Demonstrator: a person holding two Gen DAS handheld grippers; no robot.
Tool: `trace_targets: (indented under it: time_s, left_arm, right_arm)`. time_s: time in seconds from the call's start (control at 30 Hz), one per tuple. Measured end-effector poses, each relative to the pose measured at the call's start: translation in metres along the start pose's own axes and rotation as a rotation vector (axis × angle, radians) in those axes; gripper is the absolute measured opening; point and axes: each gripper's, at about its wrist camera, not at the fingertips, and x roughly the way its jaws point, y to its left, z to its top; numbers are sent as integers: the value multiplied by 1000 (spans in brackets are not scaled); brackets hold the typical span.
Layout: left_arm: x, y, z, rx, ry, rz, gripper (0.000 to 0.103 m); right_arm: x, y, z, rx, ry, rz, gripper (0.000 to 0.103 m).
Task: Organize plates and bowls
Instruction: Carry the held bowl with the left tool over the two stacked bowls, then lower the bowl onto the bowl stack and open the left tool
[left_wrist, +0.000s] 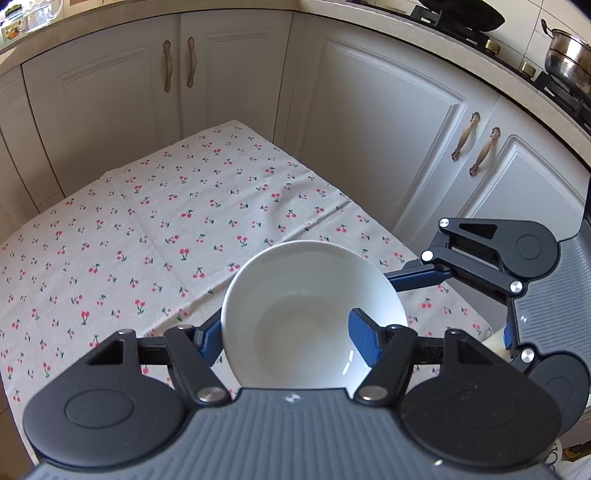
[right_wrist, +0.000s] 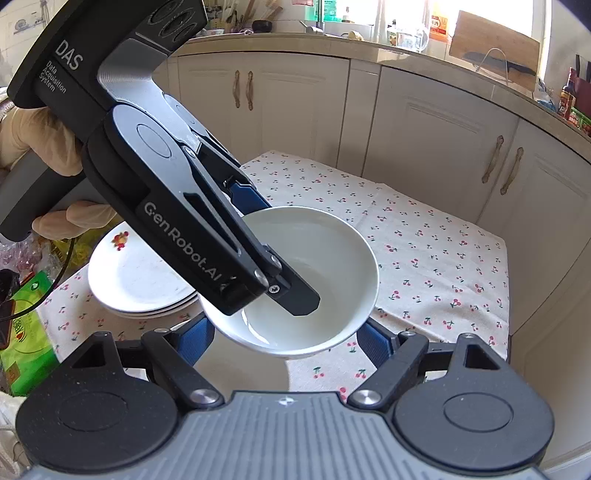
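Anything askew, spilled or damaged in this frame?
Nothing broken or spilled. Only oddity: the white bowl is off the table, tilted, left gripper pinching its wall, one finger inside. The plate stack sits neat on the tablecloth.
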Motion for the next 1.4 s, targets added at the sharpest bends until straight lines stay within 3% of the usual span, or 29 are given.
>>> trace_targets:
  time_s: [0.47, 1.4]
  left_arm:
    - [1, -15, -46, -13, 31, -22, 70]
    - [13, -18, -58, 10, 58, -56, 76]
  right_arm:
    - [-8, 30, -26, -7, 29, 32, 87]
    - [3, 31, -42, 20, 88, 62, 87]
